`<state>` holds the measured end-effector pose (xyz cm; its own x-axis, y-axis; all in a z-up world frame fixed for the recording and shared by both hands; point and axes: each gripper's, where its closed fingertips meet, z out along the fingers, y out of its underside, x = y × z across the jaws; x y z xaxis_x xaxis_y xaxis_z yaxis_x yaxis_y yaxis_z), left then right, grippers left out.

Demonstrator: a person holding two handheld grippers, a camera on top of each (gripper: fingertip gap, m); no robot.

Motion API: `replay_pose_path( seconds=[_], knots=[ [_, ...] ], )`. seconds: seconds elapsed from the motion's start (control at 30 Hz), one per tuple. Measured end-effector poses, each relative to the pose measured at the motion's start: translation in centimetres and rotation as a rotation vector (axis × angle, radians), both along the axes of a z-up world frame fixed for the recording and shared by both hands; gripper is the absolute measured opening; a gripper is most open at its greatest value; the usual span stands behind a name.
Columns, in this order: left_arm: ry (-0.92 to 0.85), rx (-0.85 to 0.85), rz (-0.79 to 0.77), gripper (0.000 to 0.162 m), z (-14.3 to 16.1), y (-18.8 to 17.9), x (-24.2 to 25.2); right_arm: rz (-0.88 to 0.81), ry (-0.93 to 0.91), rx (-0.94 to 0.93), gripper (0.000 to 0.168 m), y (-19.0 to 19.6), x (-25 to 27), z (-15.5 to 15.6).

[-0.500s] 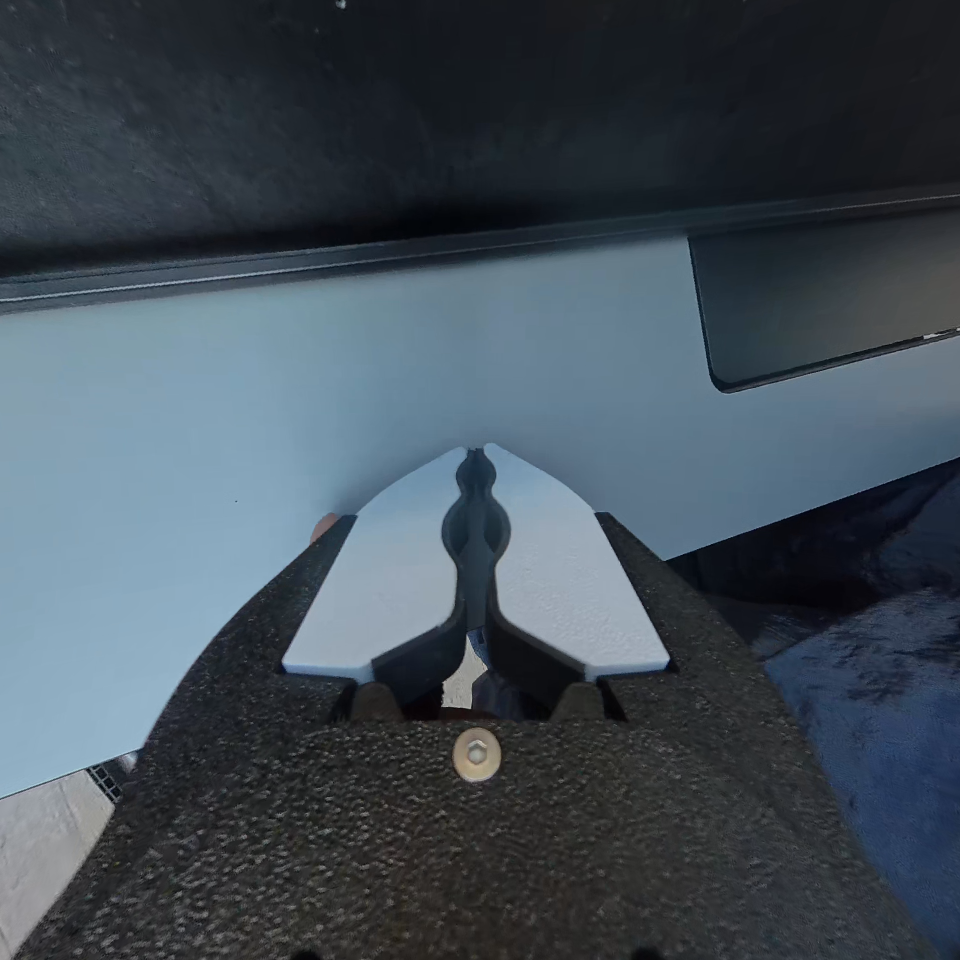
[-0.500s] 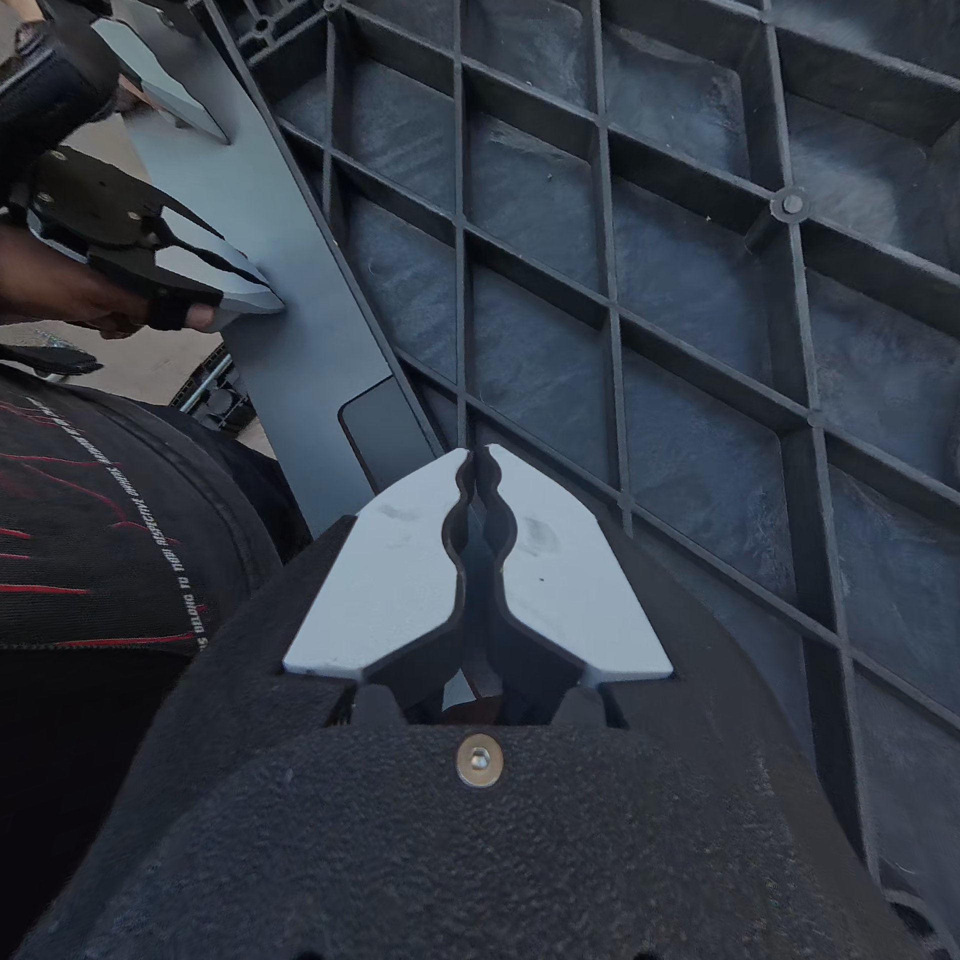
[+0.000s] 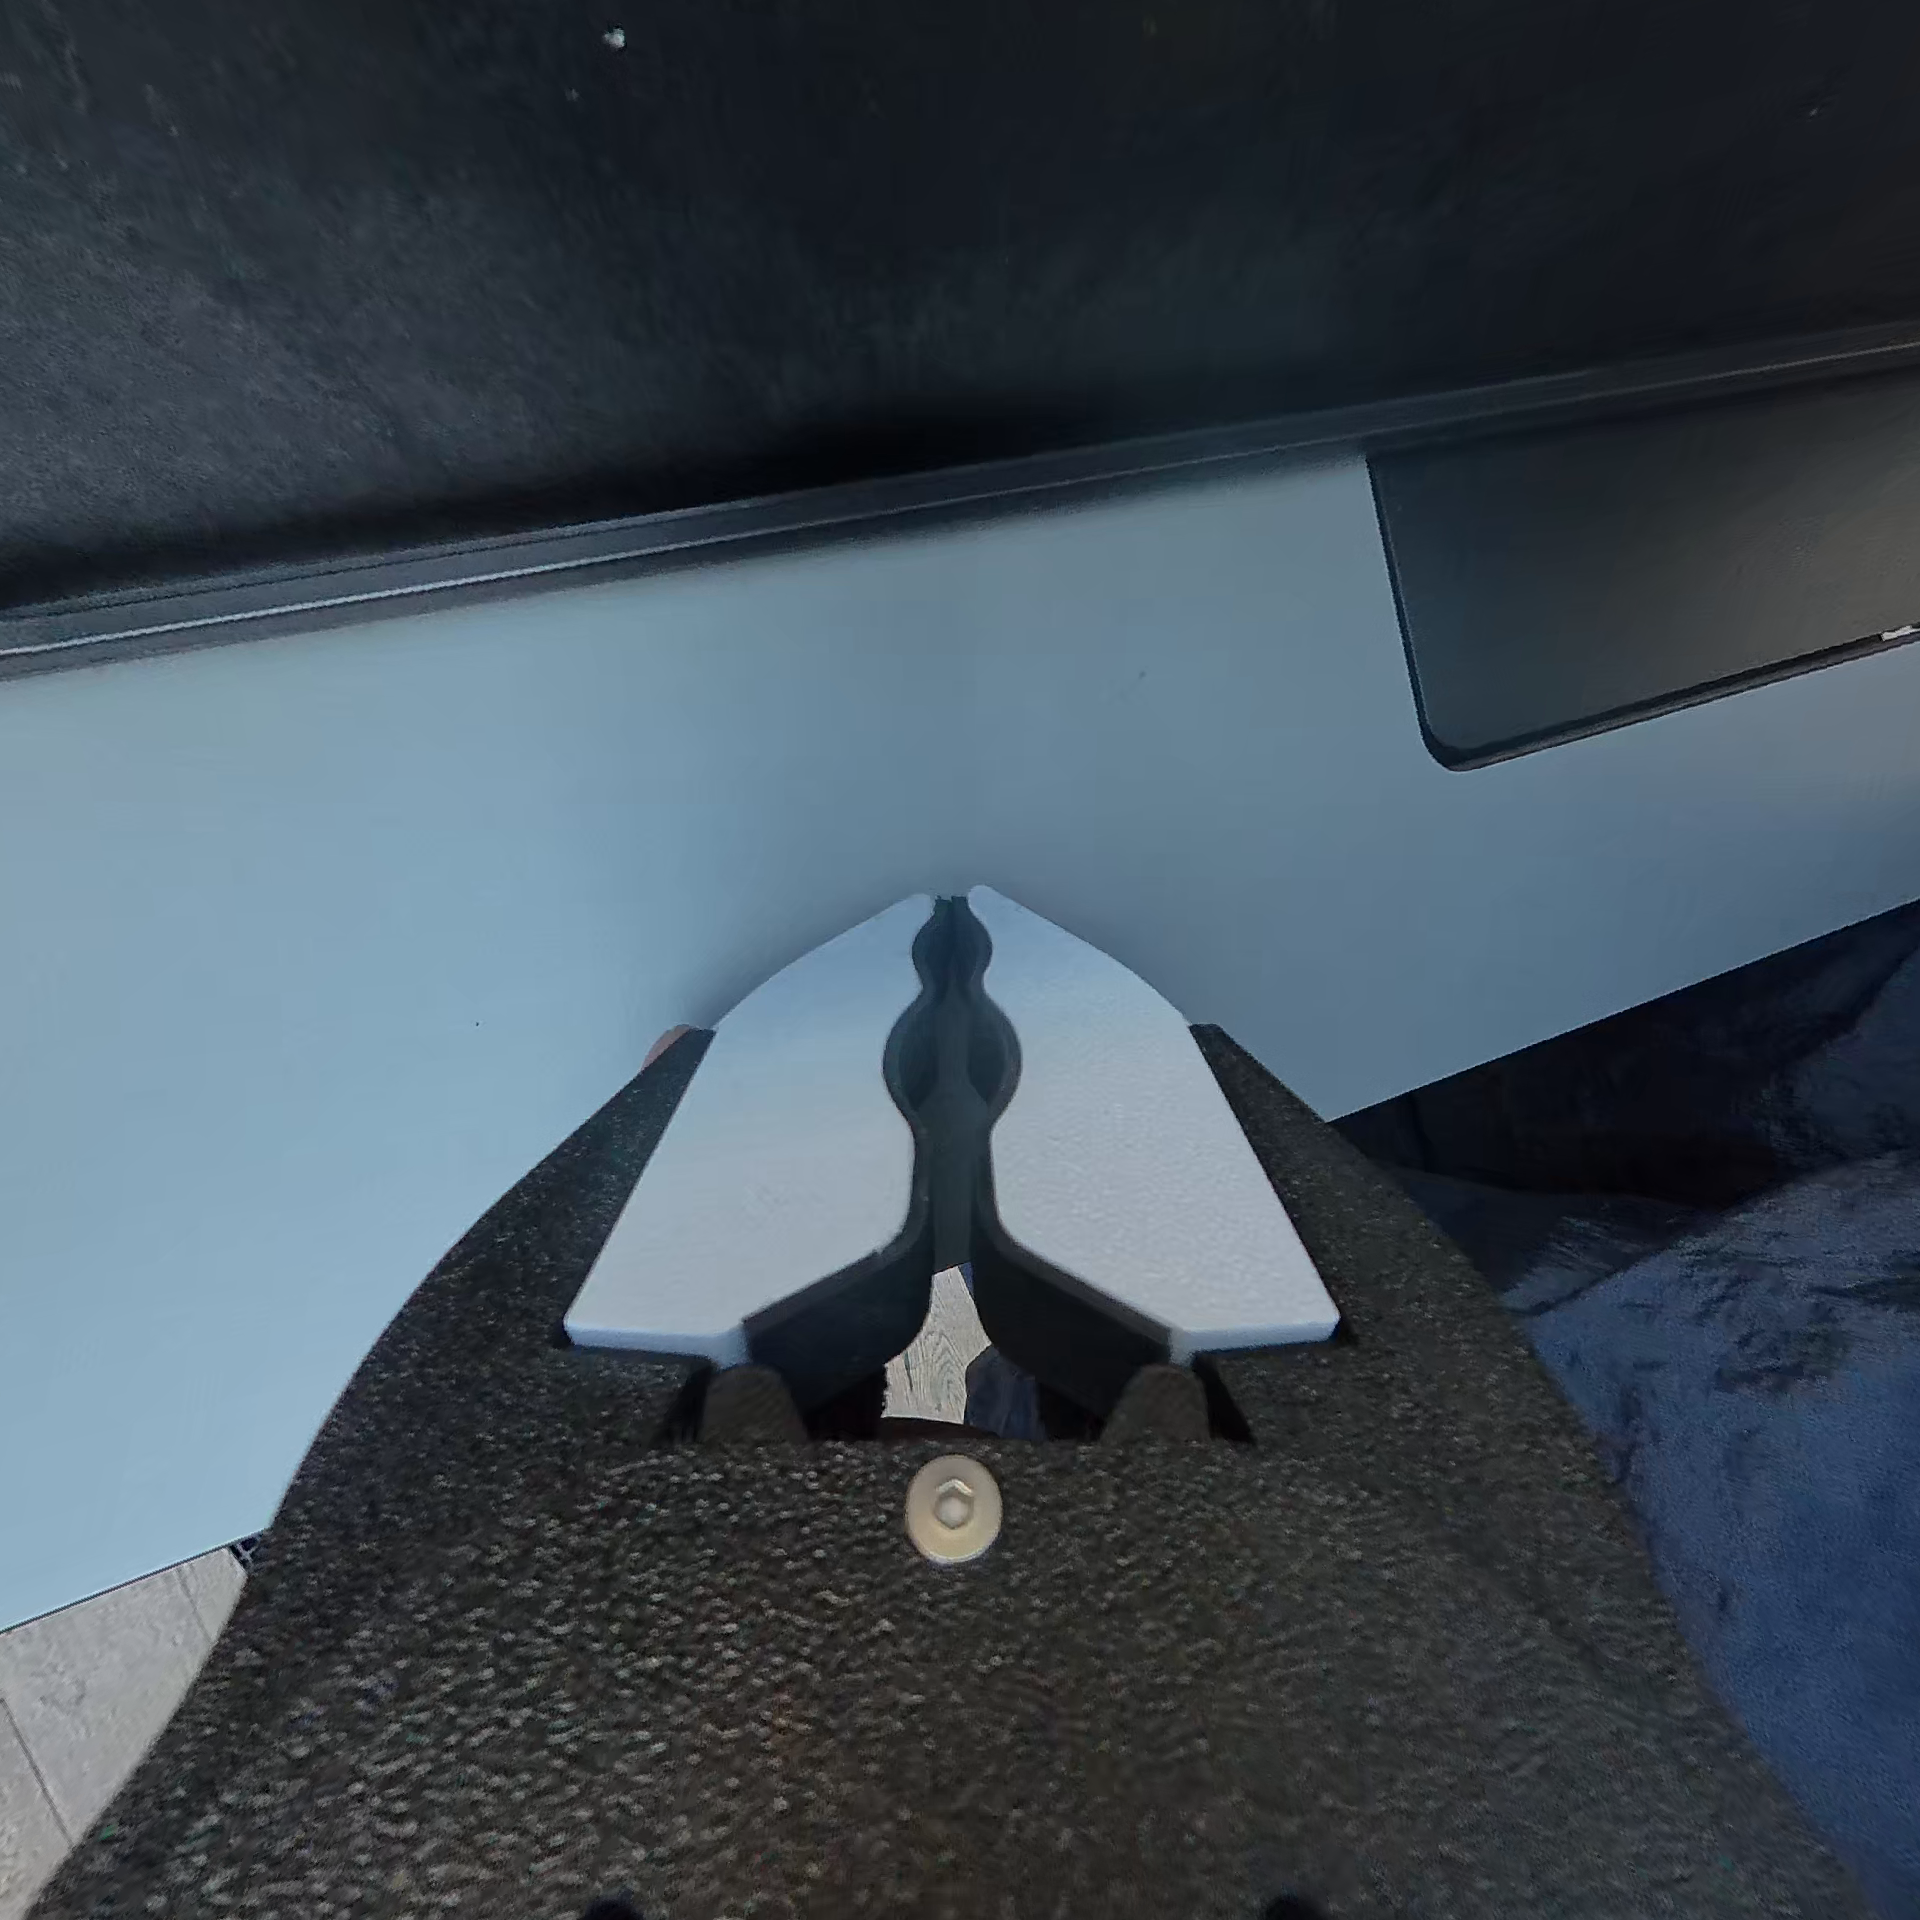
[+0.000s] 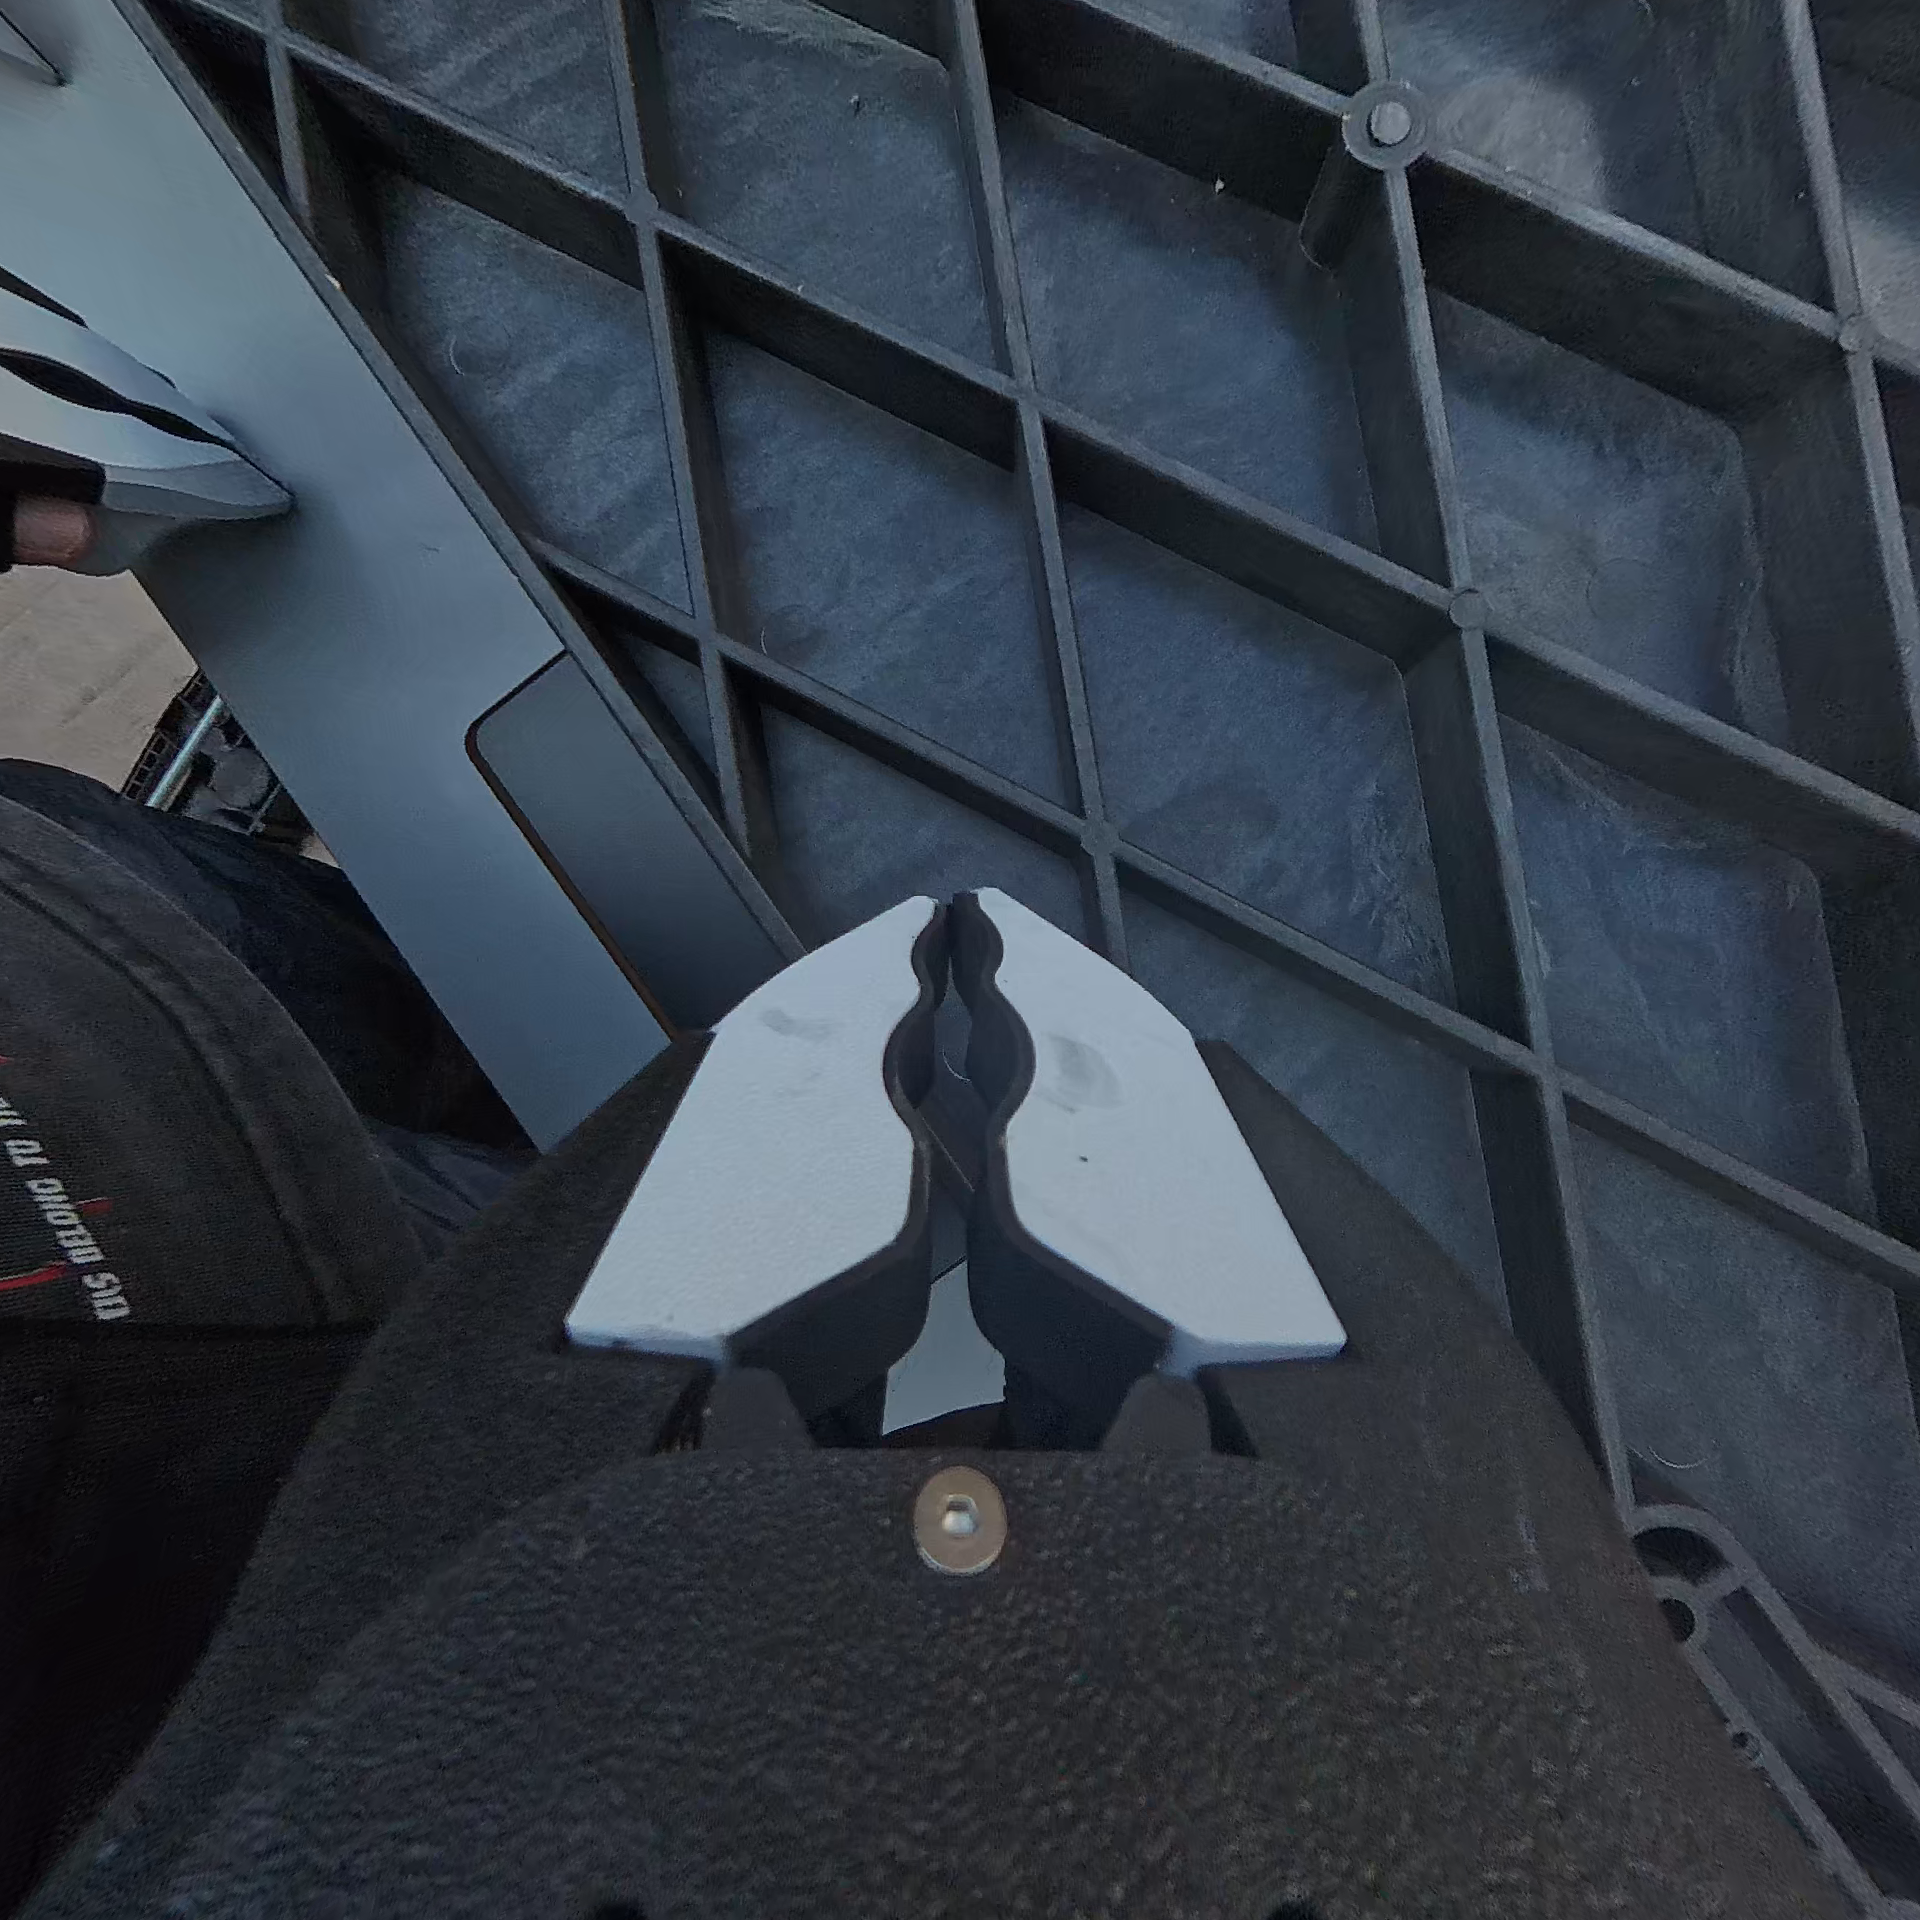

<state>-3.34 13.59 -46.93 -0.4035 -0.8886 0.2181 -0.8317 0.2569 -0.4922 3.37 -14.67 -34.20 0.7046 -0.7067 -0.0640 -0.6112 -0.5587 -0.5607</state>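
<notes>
right tool (image 4: 954,904) closed, ribbed black panel (image 4: 1247,623)

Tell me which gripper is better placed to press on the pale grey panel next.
Probably left. The left gripper, shut and empty, has its tips right at the pale grey panel, seemingly touching. The right gripper, also shut, points at the black ribbed grid, with the panel off to its left.

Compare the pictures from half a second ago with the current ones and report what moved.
The right gripper has closed in on the ribbed black panel, whose grid looks bigger; the left gripper and the hand holding it slid toward the view's left edge. Unchanged: both grippers' jaws are shut on nothing, and the left gripper keeps its tips at the pale flat board.
</notes>
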Motion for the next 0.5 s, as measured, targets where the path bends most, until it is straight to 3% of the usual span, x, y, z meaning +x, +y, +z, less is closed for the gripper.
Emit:
replay_pose_path(
  seconds=[0.5],
  knots=[
    [-0.014,0.062,-0.038,0.0,-0.06,0.43,-0.51,0.001,0.015,-0.026,0.0,-0.23,-0.23,-0.84]
  ],
)
